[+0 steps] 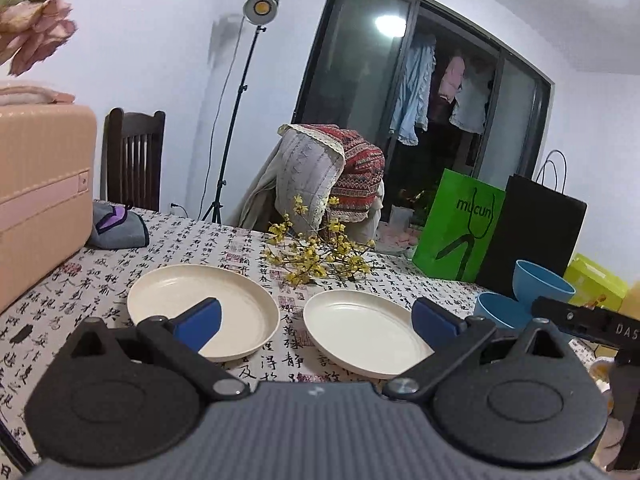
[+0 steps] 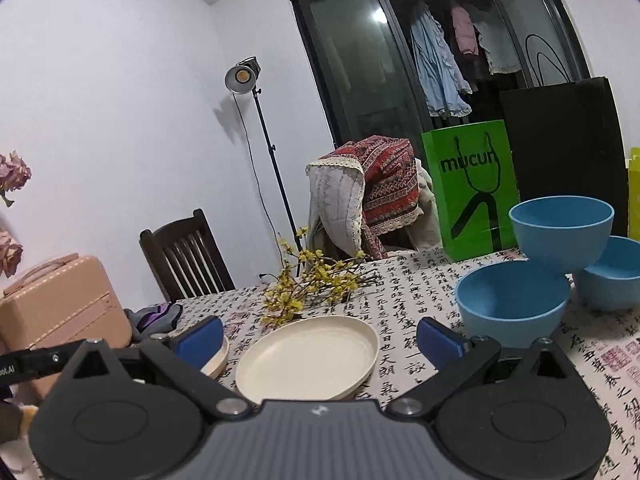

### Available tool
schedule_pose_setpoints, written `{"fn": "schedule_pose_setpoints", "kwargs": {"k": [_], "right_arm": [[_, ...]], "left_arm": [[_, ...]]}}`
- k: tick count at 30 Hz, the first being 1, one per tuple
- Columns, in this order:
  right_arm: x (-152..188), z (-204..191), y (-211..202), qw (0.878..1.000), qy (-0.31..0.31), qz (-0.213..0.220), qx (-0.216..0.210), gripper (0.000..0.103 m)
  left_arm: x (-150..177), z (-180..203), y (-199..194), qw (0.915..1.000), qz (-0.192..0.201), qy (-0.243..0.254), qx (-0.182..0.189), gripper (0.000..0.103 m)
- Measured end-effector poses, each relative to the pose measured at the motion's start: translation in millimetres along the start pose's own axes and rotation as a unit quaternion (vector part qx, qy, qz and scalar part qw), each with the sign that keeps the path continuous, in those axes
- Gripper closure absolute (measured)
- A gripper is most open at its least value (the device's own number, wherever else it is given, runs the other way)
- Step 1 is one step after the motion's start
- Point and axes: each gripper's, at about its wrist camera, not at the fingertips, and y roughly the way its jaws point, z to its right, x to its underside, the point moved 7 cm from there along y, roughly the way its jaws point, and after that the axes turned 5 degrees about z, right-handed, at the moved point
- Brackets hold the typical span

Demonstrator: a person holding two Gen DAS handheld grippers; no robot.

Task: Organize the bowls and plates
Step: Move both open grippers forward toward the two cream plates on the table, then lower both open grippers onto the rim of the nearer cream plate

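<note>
The left tool hangs above the desk with its blue-padded fingers spread wide and nothing between them; the right tool is likewise wide open and empty, its blue pads well apart; two cream plates lie side by side on the calligraphy-print cloth, apart from each other, the left plate partly behind the left tool's left finger, the right plate just ahead of the right finger; in the right wrist view that right plate sits between the open fingers, and only an edge of the other plate shows behind the left pad; three blue bowls cluster to the right, the near bowl upright on the cloth, the top bowl resting across the rims of the near one and the far-right bowl; a spray of yellow flowers lies on the cloth behind the plates; a green paper bag and a black bag stand at the far edge behind the bowls; a pink case stands at the left end of the desk, a grey and purple cloth beside it.
</note>
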Motion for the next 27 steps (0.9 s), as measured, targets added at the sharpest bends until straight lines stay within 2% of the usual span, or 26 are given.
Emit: {"fn": "schedule_pose_setpoints", "kwargs": {"k": [5, 13, 27], "right_arm": [[1, -22, 3, 0.999, -0.039, -0.011, -0.001, 0.000], [4, -49, 9, 0.998, -0.052, -0.024, -0.013, 0.000], [-6, -65, 40, 0.999, -0.028, -0.024, -0.026, 0.000]], "left_arm": [[1, -13, -7, 0.9998, 0.003, -0.013, -0.013, 0.000], [-7, -38, -22, 0.9987, 0.023, -0.021, -0.041, 0.000], [-31, -60, -14, 0.9965, 0.030, -0.021, -0.076, 0.000]]}}
